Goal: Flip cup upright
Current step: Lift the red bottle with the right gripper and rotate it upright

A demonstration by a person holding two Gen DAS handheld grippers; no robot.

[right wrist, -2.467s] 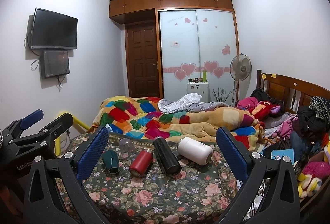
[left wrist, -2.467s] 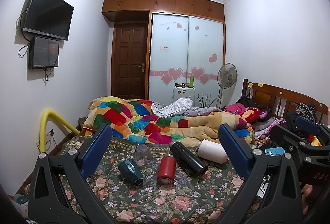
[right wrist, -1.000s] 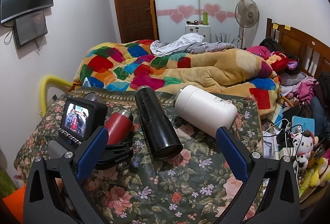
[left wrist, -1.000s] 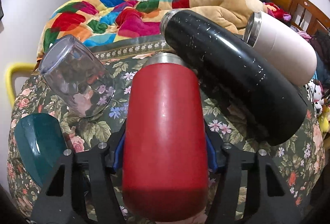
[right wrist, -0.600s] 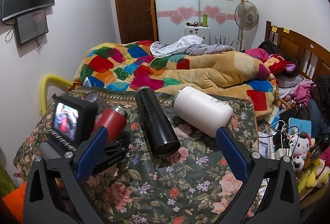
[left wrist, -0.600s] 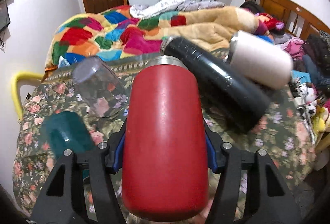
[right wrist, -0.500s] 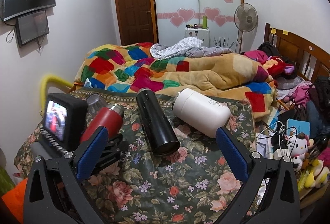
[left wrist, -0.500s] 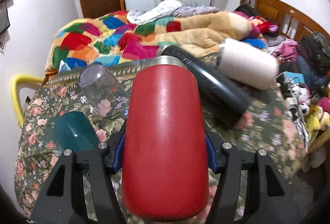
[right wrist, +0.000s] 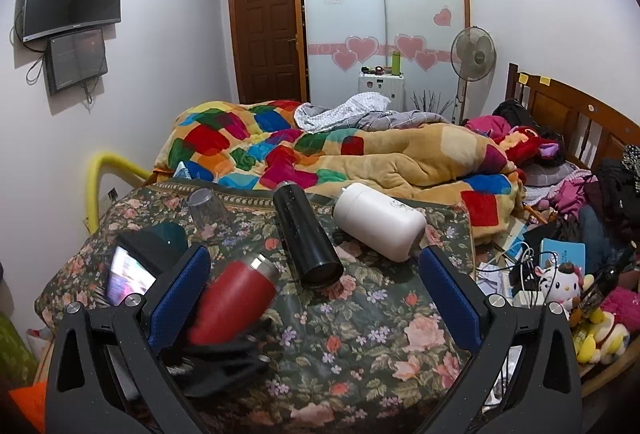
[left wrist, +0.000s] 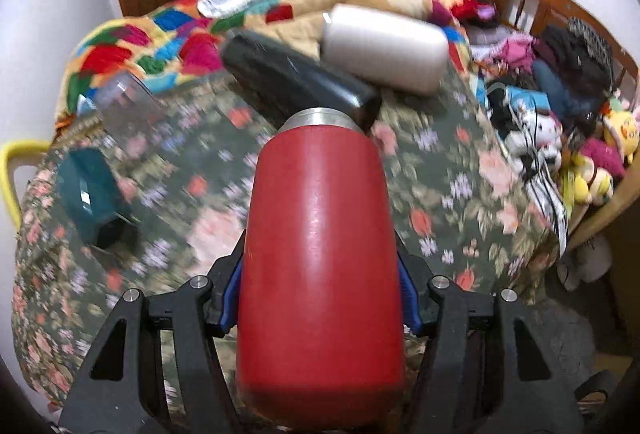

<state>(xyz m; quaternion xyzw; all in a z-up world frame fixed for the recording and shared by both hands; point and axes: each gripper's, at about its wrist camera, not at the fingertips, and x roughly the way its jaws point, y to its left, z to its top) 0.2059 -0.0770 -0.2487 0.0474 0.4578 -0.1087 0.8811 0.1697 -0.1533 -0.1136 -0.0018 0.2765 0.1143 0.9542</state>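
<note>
- The red cylindrical metal cup with a steel rim (left wrist: 320, 274) looks rigid and fairly light if empty. Its painted wall is smooth and probably slippery, so a hold across the lower body, near the base, seems the safest place.
- The left gripper (left wrist: 320, 298) has its blue-padded jaws closed on that lower body, one pad on each side. The steel rim points forward, away from the gripper.
- From the right wrist view, the red cup (right wrist: 234, 300) is lifted off the floral tablecloth (right wrist: 360, 334), tilted rim-up, just beside the base of the black cylindrical flask lying on its side (right wrist: 306, 240).
- The right gripper (right wrist: 316, 298) has its jaws spread wide and holds nothing; the red cup sits near its left pad.
- Judged from the tilt, the cup is partway to upright.
</note>
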